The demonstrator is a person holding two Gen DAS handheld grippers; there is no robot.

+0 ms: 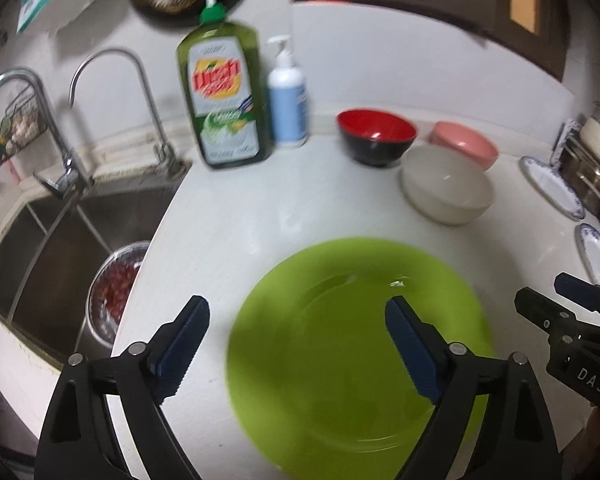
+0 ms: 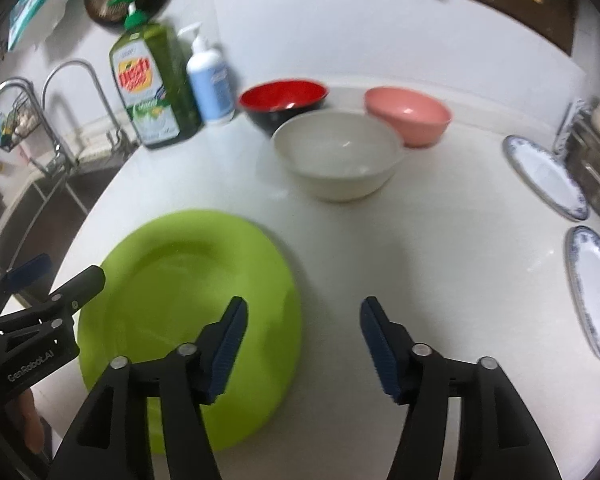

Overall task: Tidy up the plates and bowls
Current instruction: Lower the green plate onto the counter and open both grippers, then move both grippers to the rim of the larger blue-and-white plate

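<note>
A green plate lies on the white counter, also in the right wrist view. My left gripper is open above the plate's left rim, holding nothing. My right gripper is open and empty over the plate's right edge; it shows at the right in the left wrist view. A white bowl, a red-and-black bowl and a pink bowl stand behind. Two blue-rimmed white plates lie at the right.
A steel sink with a metal strainer bowl and two faucets lies left. A green dish soap bottle and a white pump bottle stand by the wall. A metal rack stands far right.
</note>
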